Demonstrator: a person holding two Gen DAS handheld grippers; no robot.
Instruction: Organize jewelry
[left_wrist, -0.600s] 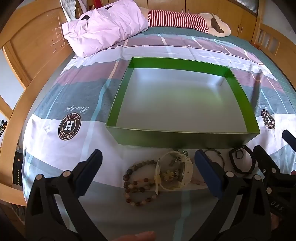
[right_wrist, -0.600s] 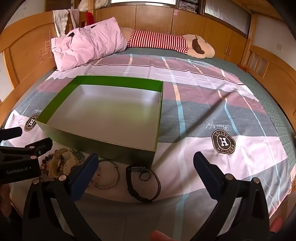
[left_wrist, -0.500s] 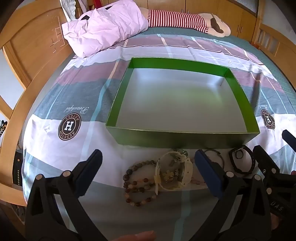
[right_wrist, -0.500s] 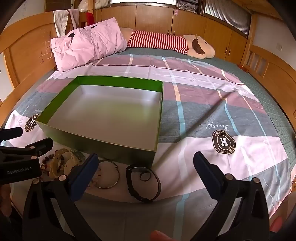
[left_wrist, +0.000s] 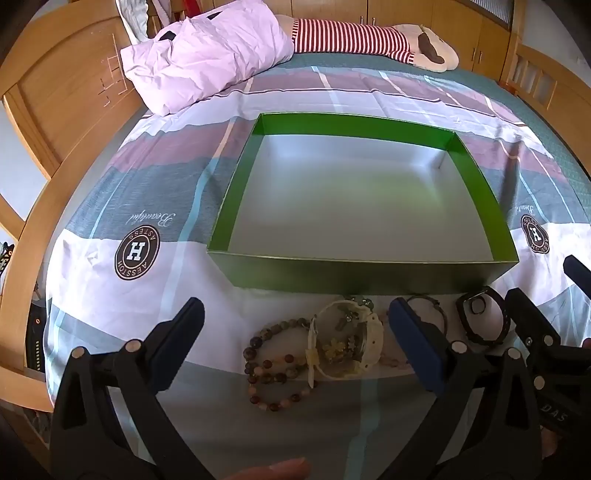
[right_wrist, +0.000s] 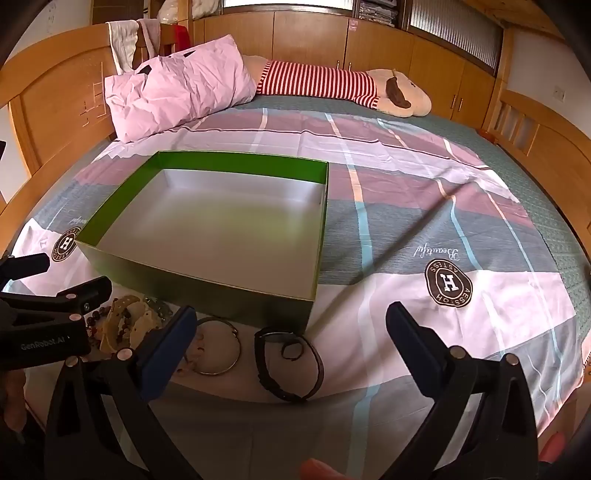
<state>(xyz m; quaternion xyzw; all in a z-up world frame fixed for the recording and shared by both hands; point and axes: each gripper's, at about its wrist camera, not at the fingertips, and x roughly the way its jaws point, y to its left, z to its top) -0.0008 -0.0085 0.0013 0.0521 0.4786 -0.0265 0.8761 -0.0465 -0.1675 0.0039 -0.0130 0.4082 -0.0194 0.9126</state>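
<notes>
I am holding my left hand-held gripper (left_wrist: 293, 338) and right hand-held gripper (right_wrist: 288, 341) spread apart, gripping nothing, over the beaded bracelets (left_wrist: 275, 365) and black band (right_wrist: 288, 363) lying on the bed just before the shallow green cardboard box (left_wrist: 354, 273) (nothing in it), ready for picking.

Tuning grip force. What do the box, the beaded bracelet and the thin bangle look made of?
Box: looks like cardboard, green outside, matte silvery lining; thin straight walls with crisp folded corners.
Beaded bracelet: round brown and tan mottled beads, slightly glossy; stone or wood, cannot tell.
Thin bangle: looks like metal wire, a thin rigid ring with a pale glint.
</notes>
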